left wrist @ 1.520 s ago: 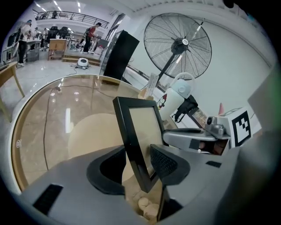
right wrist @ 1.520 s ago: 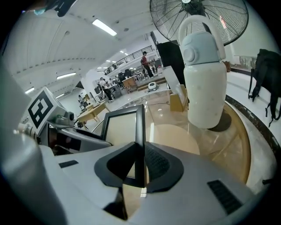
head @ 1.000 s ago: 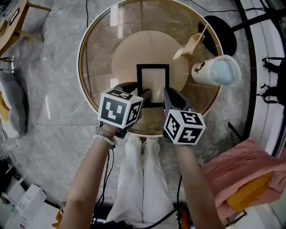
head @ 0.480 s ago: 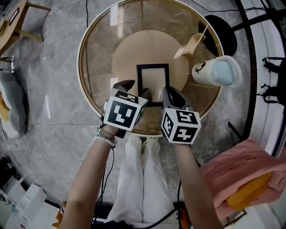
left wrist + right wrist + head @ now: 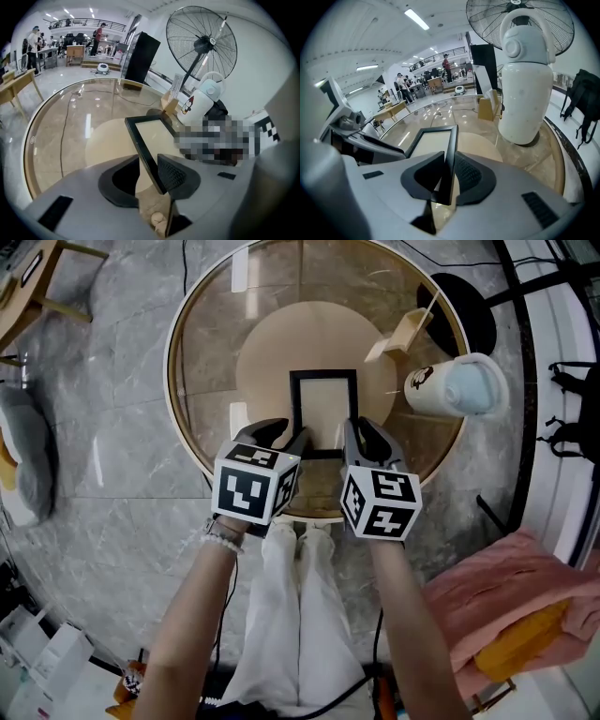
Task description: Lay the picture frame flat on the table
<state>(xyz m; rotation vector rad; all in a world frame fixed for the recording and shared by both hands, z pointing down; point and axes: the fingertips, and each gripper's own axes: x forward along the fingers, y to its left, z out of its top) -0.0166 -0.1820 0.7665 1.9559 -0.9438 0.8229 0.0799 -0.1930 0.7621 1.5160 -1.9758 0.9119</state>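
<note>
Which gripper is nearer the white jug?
Right. The right gripper holds the frame by its right edge, toward the jug; the left gripper, jaws just closing around the left edge, sits farther away.

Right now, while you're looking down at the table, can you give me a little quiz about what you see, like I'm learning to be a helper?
1. What sits between the jaws of the right hand-held gripper?
A) the edge of the picture frame
B) a spoon
C) nothing at all

2. True or false: in the head view, the white jug stands to the right of the picture frame and does not touch it.

3. Fill in the missing word: the glass table top has a ____ shape.

Key: 1 A; 2 true; 3 round.
</note>
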